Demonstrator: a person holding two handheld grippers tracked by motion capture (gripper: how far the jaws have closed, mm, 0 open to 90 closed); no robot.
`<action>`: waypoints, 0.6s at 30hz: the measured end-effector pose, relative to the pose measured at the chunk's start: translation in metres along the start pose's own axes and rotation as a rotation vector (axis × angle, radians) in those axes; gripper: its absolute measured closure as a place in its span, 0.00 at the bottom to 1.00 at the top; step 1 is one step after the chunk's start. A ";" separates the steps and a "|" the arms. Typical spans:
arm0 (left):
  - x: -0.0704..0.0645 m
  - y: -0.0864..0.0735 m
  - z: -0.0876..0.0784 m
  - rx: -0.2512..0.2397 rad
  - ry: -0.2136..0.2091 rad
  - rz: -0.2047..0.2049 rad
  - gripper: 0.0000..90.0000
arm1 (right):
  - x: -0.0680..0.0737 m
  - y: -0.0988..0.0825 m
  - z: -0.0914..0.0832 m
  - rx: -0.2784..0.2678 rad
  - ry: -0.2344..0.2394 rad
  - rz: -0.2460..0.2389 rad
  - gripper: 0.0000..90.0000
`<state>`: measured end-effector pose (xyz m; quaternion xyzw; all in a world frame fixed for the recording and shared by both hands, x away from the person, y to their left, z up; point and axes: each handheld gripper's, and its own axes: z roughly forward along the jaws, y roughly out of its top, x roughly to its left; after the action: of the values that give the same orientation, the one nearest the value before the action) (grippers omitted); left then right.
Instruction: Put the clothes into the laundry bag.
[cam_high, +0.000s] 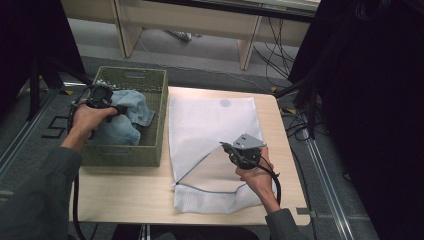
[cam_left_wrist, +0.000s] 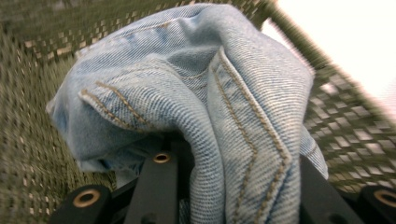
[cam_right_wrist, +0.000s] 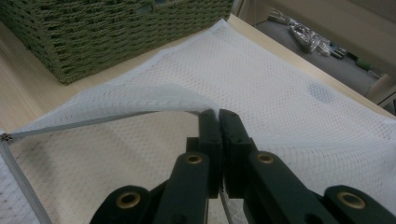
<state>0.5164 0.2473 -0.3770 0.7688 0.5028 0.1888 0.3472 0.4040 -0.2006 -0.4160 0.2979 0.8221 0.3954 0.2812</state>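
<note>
A green woven basket (cam_high: 131, 150) sits on the wooden table (cam_high: 125, 192), and everything else can be placed from it. Inside the basket lies a bunch of light blue jeans (cam_high: 127, 117). The left gripper (cam_high: 102, 97) is over the basket, at its left side, held by the person's left hand (cam_high: 87, 122). In the left gripper view its 2 black jaws pinch a thick fold of the jeans (cam_left_wrist: 196, 107) between them, and the cloth hangs over the jaws with the basket wall (cam_left_wrist: 28, 140) behind it. Just to the right of the basket, touching its side, a white mesh bag (cam_high: 210, 122) lies flat on the table. The bag's zipper edge is open, and its top layer is lifted up like a little tent. The right gripper (cam_high: 235, 150) is well to the right of the basket, over the near part of the bag, held by the right hand (cam_high: 257, 175). In the right gripper view its 2 jaws are pressed tight together on the edge of the mesh bag (cam_right_wrist: 280, 93), holding that top layer up, with the basket (cam_right_wrist: 107, 32) farther off.
</note>
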 end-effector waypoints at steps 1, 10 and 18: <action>-0.002 0.002 -0.006 -0.001 -0.007 0.013 0.78 | 0.000 0.000 0.000 -0.003 0.006 0.008 0.99; -0.012 0.012 -0.048 -0.072 -0.106 0.031 0.78 | 0.000 0.001 0.000 -0.005 0.004 0.011 0.99; -0.026 0.019 -0.072 -0.126 -0.145 0.046 0.78 | -0.001 0.002 -0.001 -0.016 -0.003 0.006 0.99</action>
<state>0.4717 0.2438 -0.3122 0.7684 0.4457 0.1720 0.4258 0.4041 -0.2007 -0.4139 0.2989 0.8177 0.4023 0.2832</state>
